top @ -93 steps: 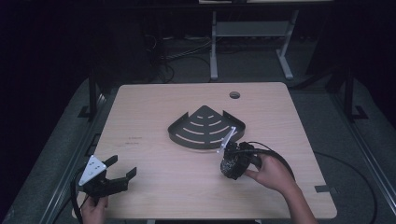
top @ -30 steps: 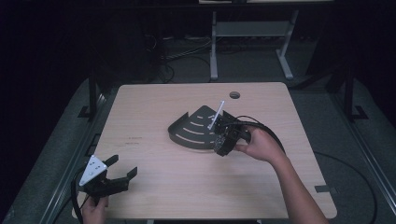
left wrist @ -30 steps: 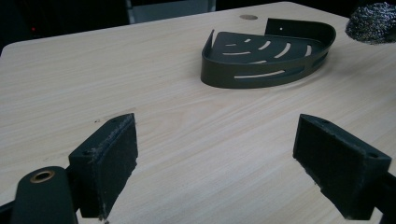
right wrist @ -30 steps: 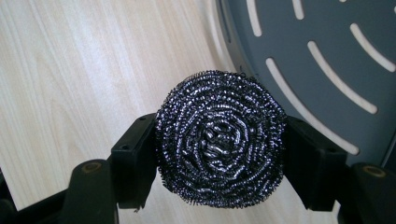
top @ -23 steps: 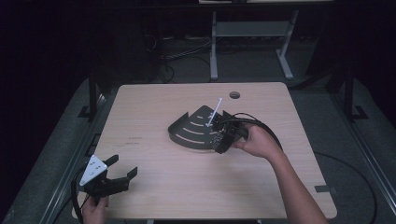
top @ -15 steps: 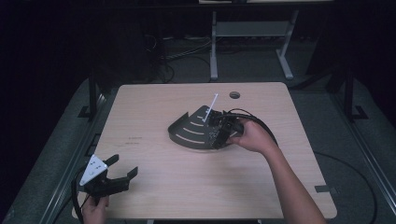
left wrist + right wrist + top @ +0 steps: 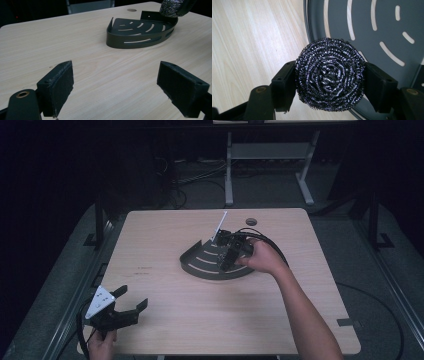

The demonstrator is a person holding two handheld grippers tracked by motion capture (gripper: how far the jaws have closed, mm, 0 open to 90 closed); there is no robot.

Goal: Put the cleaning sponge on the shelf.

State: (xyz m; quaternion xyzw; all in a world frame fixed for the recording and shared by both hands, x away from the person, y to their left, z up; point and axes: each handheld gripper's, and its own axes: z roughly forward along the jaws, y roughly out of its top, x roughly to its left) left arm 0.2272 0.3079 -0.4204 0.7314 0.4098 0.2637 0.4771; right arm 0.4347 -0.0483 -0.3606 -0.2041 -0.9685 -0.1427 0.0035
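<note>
While the high view is a bit dark, you can make out the right gripper point(image 7: 229, 256) hanging over the dark slotted corner shelf point(image 7: 200, 264) in the middle of the wooden table point(image 7: 200, 320), with the right hand point(image 7: 262, 257) wrapped around it. The left gripper point(image 7: 131, 301) sits near the table's front left corner, well apart from the shelf, jaws spread wide with nothing between them.

From the left gripper view, both pads point(image 7: 183, 91) are far apart over bare wood, and the shelf point(image 7: 140, 41) lies farther off with a sparkly bit of the scourer point(image 7: 172, 7) poking in above its back wall.

Over in the right gripper view, the jaws are clamped on a round steel wool scourer point(image 7: 329, 83), one pad on each side. It hangs above the shelf's curved front rim point(image 7: 308, 30), partly over the tray, partly over the table.

My guess is it's going into the shelf. What could go wrong: let go right here and the springy ball may catch the rim and roll out onto the table. Its wire loops could also snag on the pads when they open.
</note>
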